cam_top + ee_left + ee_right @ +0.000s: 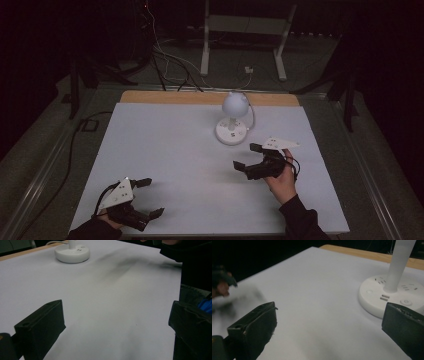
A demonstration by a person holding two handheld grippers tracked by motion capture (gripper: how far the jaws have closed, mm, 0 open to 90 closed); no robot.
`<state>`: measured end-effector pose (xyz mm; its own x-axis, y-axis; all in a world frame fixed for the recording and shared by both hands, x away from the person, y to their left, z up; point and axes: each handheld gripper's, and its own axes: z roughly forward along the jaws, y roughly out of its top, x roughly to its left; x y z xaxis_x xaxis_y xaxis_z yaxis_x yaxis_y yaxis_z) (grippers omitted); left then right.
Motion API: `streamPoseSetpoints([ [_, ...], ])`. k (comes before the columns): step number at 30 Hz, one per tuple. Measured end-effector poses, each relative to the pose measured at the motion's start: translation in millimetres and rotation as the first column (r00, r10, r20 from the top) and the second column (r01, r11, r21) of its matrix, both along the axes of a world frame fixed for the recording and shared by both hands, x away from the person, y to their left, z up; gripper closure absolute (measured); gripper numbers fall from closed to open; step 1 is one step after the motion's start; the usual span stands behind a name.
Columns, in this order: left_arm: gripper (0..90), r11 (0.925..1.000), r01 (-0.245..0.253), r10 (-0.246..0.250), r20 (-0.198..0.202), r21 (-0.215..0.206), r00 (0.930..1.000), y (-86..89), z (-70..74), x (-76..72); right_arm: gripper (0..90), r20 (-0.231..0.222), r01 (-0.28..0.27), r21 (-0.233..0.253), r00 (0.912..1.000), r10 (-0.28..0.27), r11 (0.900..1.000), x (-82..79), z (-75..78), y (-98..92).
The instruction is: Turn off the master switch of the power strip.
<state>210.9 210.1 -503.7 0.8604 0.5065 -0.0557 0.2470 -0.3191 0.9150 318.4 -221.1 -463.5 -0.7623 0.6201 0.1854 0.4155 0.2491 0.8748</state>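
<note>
A white desk lamp (233,118) stands at the back middle of the white table sheet (180,160), its round base (387,298) carrying sockets and a button, its dome head (235,104) bent forward. My right gripper (246,156) hovers open just in front of and right of the base, held by a hand (282,180); nothing lies between its jaws. My left gripper (150,196) sits open near the table's front left corner, jaws empty. The lamp base (72,253) lies far ahead in the left gripper view.
A wooden table edge (200,97) runs along the back. Cables (170,65) and a white metal frame (245,30) lie on the floor behind. Dark floor (45,150) surrounds the table. A dark sleeve (190,262) is at right in the left gripper view.
</note>
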Motion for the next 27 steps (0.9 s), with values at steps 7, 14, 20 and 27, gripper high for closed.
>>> streamPoseSetpoints([
  [7,0.9,1.0,-0.003,0.003,-0.001,-0.004,1.0,0.3,0.2,0.0,0.0,-0.02,-0.032,-0.035,0.9993,0.031,0.999,-11.8,-11.6,-10.4],
  [14,0.9,1.0,-0.002,0.002,-0.001,-0.002,1.0,0.1,0.1,-0.1,0.0,-0.004,-0.062,-0.069,0.9981,0.062,0.996,-27.1,-22.2,-23.5],
  [20,0.9,1.0,-0.002,0.002,0.0,-0.001,1.0,0.3,0.2,-0.2,0.0,-0.004,-0.074,-0.099,0.9973,0.074,0.992,-41.9,-29.7,-33.8],
  [27,0.9,1.0,-0.003,0.003,-0.001,-0.001,1.0,0.3,0.2,-0.1,0.0,-0.016,-0.062,-0.125,0.9981,0.06,0.99,-54.4,-37.0,-47.9],
])
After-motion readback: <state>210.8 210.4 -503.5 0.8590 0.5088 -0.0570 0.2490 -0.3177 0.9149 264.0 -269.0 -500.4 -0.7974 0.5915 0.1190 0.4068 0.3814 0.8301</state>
